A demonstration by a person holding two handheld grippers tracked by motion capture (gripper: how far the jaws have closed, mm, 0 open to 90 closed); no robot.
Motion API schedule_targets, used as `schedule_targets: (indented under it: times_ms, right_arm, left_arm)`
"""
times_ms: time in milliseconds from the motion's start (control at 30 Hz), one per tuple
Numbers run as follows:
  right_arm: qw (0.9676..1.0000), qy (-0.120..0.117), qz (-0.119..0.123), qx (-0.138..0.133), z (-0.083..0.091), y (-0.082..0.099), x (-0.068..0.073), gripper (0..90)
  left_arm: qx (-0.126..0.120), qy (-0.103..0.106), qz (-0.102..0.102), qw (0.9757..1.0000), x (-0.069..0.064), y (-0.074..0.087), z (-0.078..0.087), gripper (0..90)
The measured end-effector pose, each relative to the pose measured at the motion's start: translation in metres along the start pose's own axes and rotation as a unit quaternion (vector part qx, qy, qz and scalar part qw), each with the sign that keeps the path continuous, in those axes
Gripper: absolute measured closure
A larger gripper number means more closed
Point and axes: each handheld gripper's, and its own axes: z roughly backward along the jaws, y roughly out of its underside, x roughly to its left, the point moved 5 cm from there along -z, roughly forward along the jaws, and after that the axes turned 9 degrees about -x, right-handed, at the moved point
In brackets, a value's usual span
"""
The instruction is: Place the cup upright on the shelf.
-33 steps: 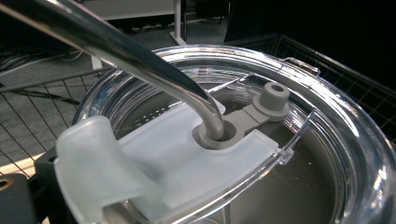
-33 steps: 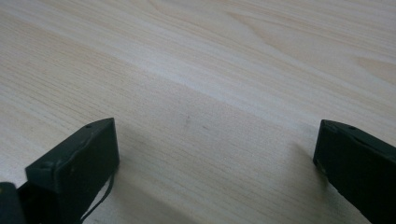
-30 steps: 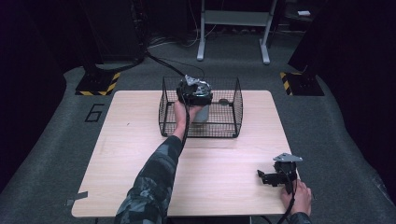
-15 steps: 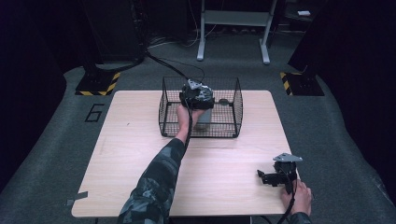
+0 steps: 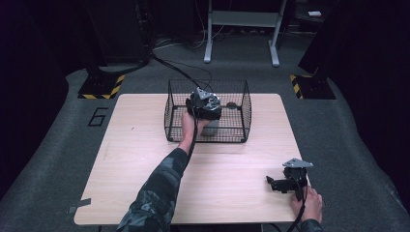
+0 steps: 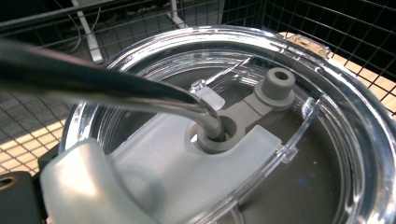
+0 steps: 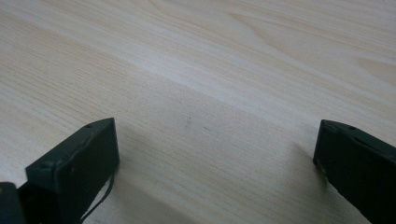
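Wire basket (image 5: 244, 113): upper centre of the high view, standing on the wooden table (image 5: 145, 159). Cup (image 5: 211, 128): inside the basket, clear lid (image 6: 336, 112) on, metal straw (image 6: 93, 86) through the lid's hole. Left gripper (image 5: 205, 104): directly over the cup; whether its jaws are apart or clamped cannot be told, being hidden. Right gripper (image 5: 285, 184): lower right, resting on bare table, jaws wide apart, holding nothing.
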Motion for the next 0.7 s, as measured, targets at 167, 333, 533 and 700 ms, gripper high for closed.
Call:
schedule_targets:
  times_ms: [167, 333, 533, 700]
  right_arm:
    - [1.0, 0.001, -0.003, 0.001, 0.0, 0.0, 0.0, 0.0]
    - [1.0, 0.0, -0.004, 0.002, 0.0, 0.0, 0.001, 0.0]
    - [1.0, 0.0, 0.0, -0.001, 0.0, 0.0, 0.0, 0.0]
    - [1.0, 0.0, 0.0, -0.001, 0.0, 0.0, 0.0, 0.0]
  left_arm:
    - [0.003, 0.003, -0.009, 1.0, -0.002, -0.001, 0.0, 3.7]
    - [0.0, 0.002, -0.005, 1.0, -0.002, -0.001, 0.001, 3.7]
    - [0.005, 0.003, -0.006, 1.0, -0.003, -0.002, 0.005, 3.4]
    - [0.01, 0.017, 0.002, 0.9998, -0.002, -0.004, 0.011, 2.0]
